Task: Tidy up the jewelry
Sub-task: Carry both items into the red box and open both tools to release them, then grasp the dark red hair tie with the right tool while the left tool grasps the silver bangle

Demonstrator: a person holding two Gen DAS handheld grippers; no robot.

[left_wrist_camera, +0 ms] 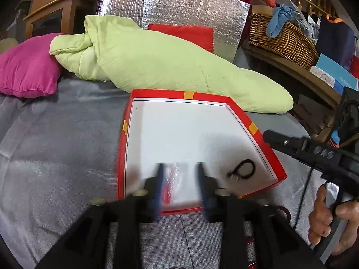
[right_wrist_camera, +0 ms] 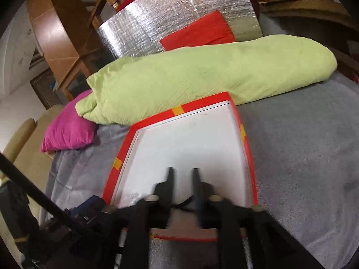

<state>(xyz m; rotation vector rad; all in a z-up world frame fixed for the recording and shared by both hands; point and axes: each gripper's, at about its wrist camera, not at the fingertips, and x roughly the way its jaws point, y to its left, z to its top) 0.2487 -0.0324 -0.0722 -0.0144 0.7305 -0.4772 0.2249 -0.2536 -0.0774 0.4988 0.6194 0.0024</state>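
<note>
A shallow red-rimmed box (left_wrist_camera: 255, 124) with a white floor lies on the grey bedcover. In the left wrist view my left gripper (left_wrist_camera: 180, 169) stands open over its near edge. A small clear bag with something red inside (left_wrist_camera: 170, 182) lies on the floor between the fingers, close to the left one and not pinched. A black looped cord with a clasp (left_wrist_camera: 243, 169) rests to the right of it. My right gripper (left_wrist_camera: 269, 135) reaches in from the right, held by a hand (left_wrist_camera: 325, 219). In its own view the right gripper (right_wrist_camera: 182, 172) is open over the box (right_wrist_camera: 202, 105), with a bit of the black cord (right_wrist_camera: 182, 204) showing low between the fingers.
A rolled light-green quilt (left_wrist_camera: 170, 60) lies right behind the box, with a magenta pillow (left_wrist_camera: 29, 67) to its left. Silver foil padding (left_wrist_camera: 175, 6) and a red cushion (left_wrist_camera: 186, 33) stand behind. A wicker basket (left_wrist_camera: 282, 35) sits on a wooden shelf at the right.
</note>
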